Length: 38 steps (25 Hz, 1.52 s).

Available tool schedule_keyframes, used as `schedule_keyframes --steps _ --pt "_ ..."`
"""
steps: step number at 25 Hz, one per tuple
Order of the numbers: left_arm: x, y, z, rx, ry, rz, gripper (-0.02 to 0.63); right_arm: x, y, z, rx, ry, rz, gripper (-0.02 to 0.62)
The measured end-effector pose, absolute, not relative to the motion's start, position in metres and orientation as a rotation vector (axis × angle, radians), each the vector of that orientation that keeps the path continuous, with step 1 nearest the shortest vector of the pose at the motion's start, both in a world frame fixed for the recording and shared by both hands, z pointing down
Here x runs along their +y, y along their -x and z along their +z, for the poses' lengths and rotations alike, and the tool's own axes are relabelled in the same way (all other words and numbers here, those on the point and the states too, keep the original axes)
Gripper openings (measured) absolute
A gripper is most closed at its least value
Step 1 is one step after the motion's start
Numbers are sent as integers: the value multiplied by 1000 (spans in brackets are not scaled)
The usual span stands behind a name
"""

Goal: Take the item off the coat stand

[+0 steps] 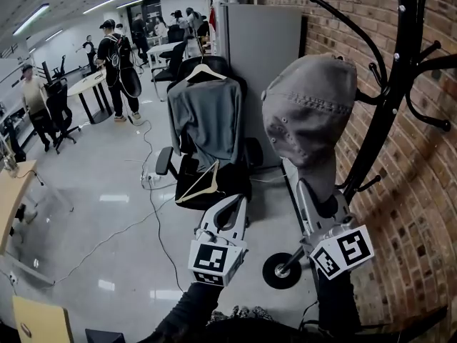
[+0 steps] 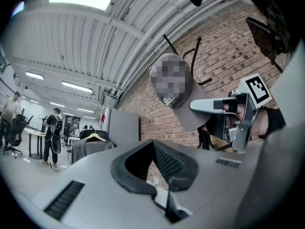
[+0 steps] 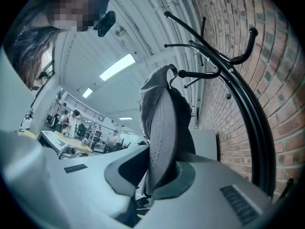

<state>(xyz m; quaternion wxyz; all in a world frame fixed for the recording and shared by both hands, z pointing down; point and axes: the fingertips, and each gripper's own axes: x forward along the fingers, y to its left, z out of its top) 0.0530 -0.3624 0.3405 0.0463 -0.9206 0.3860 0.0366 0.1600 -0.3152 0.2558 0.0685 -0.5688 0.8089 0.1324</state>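
Observation:
A grey cap (image 1: 310, 113) stands up off my right gripper (image 1: 308, 184), which is shut on its brim. In the right gripper view the brim (image 3: 159, 123) fills the gap between the pads. The black coat stand (image 1: 389, 91) rises just right of the cap. One hook (image 3: 190, 73) ends right beside the crown; I cannot tell whether they touch. From the left gripper view, the cap (image 2: 188, 113) and the right gripper (image 2: 205, 105) show against the brick wall. My left gripper (image 1: 230, 209) hangs lower, left of the cap, its jaws a narrow gap apart with nothing between them (image 2: 155, 168).
An office chair carries a grey garment on a hanger (image 1: 207, 116) and a bare wooden hanger (image 1: 200, 181) on its seat. A grey cabinet (image 1: 264, 48) stands behind it. The brick wall (image 1: 421, 191) runs along the right. Cables (image 1: 153, 213) cross the floor. People (image 1: 118, 63) stand far back left.

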Motion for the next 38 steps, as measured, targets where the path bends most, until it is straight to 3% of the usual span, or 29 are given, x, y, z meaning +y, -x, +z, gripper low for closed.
schedule_keyframes --steps 10,38 --pt "-369 -34 341 1238 2778 97 8 -327 -132 275 2498 1637 342 31" --pt "-324 -38 345 1210 2817 89 8 -272 -137 324 2523 1686 192 31"
